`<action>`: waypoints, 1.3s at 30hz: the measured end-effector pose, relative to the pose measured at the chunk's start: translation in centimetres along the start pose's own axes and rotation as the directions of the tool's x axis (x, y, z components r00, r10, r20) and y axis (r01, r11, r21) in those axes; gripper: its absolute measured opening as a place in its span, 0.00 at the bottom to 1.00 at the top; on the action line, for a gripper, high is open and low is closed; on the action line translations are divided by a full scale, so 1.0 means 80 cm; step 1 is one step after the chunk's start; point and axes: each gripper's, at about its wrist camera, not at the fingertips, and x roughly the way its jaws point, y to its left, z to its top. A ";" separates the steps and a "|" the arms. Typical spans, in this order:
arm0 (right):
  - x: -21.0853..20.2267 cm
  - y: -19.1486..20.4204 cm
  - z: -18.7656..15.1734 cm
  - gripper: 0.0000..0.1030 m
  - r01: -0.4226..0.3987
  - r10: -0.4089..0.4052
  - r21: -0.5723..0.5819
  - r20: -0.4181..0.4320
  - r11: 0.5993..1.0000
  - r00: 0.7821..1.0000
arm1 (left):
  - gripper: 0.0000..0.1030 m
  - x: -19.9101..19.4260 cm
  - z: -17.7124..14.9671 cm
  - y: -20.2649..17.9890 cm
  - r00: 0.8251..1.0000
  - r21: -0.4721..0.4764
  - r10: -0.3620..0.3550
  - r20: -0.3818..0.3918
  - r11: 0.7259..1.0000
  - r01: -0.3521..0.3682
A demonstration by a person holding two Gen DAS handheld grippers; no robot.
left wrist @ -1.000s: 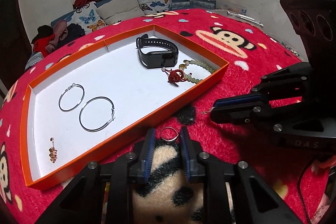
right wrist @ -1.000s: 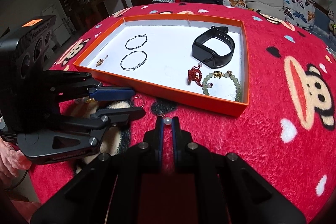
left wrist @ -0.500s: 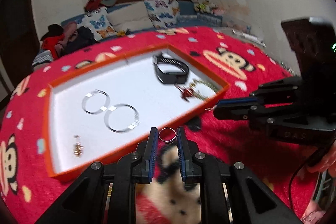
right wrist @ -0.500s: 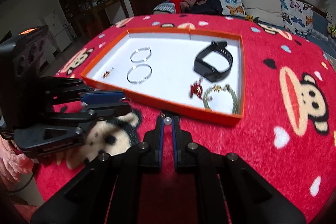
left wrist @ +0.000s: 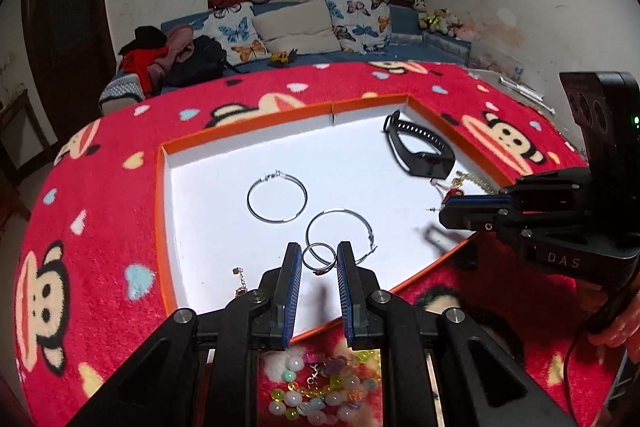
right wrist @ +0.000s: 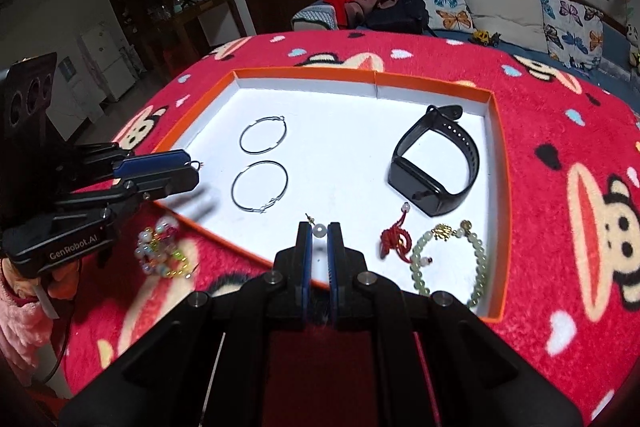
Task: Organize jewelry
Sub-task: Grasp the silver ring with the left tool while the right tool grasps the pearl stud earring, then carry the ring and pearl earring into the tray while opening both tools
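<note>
My left gripper (left wrist: 318, 261) is shut on a small silver ring (left wrist: 318, 259) and holds it over the near part of the orange-rimmed white tray (left wrist: 248, 137). My right gripper (right wrist: 319, 231) is shut on a pearl stud earring (right wrist: 319, 229) above the tray's near edge (right wrist: 498, 317). In the tray lie two silver hoop earrings (left wrist: 277, 197) (left wrist: 340, 235), a black smart band (right wrist: 436, 171), a green bead bracelet with a red knot (right wrist: 448, 259) and a small gold drop earring (left wrist: 240, 281).
A colourful bead bracelet (right wrist: 160, 253) lies on the red monkey-print blanket (right wrist: 580, 187) just outside the tray's near edge; it also shows in the left wrist view (left wrist: 320, 391). A sofa with butterfly pillows (left wrist: 300, 31) stands behind the table.
Both grippers have lifted and moved forward over the tray with their pieces. The left gripper, earlier over the blanket outside the rim, now hangs above the tray near the hoops.
</note>
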 end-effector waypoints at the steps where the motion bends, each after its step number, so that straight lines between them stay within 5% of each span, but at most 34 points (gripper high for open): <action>1: 0.002 0.000 0.001 0.08 0.001 -0.001 0.001 -0.004 1.000 1.000 | 0.18 0.004 -0.001 0.000 1.000 0.000 0.000 -0.006 1.000 0.000; 13: 0.014 -0.005 0.003 0.12 0.007 -0.006 0.025 -0.034 1.000 0.999 | 0.20 0.035 0.000 0.001 0.998 -0.023 0.006 -0.060 1.000 -0.007; 19: 0.006 -0.003 0.000 0.26 0.014 -0.013 0.022 -0.022 1.000 1.000 | 0.20 0.035 0.001 0.004 0.998 -0.035 0.008 -0.062 0.999 -0.010; 39: -0.034 0.056 -0.036 0.26 -0.048 0.047 -0.031 -0.004 0.998 0.999 | 0.20 -0.066 -0.062 -0.001 0.999 -0.064 0.029 -0.033 0.997 -0.031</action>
